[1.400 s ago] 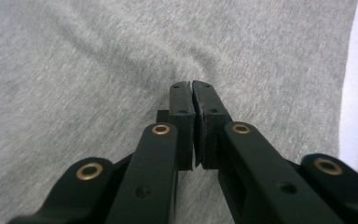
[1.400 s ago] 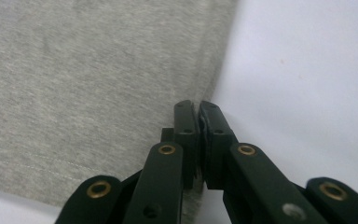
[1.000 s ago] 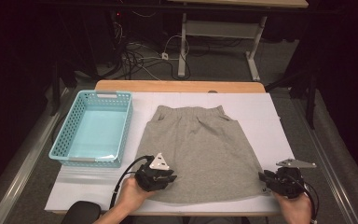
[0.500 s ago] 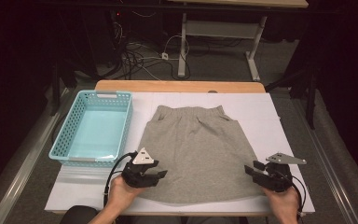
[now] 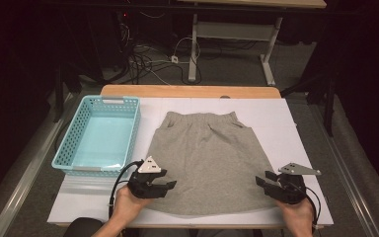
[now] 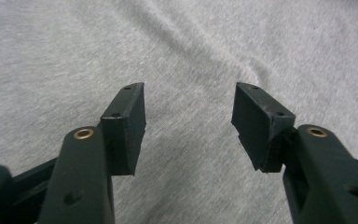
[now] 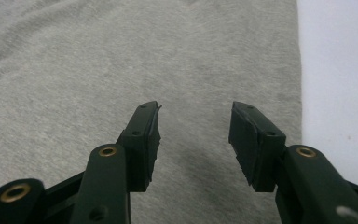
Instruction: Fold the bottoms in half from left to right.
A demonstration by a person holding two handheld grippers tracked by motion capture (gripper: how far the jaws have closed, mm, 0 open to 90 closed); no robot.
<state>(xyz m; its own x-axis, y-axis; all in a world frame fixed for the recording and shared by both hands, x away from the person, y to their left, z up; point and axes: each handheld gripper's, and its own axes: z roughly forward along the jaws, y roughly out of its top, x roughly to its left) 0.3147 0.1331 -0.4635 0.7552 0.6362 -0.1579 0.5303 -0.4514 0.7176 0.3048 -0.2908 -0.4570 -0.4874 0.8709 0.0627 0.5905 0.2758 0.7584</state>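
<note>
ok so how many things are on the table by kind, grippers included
grey skirt: 1
turquoise basket: 1
grippers: 2, left gripper and right gripper, jaws open over the skirt's near corners
total: 4

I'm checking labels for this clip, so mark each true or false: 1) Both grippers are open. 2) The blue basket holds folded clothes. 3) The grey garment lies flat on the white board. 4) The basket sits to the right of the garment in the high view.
1) True: the left gripper and the right gripper both have their jaws apart over the grey garment.
2) False: the blue basket is empty.
3) True: it lies spread on the white board.
4) False: the basket sits to its left.
</note>
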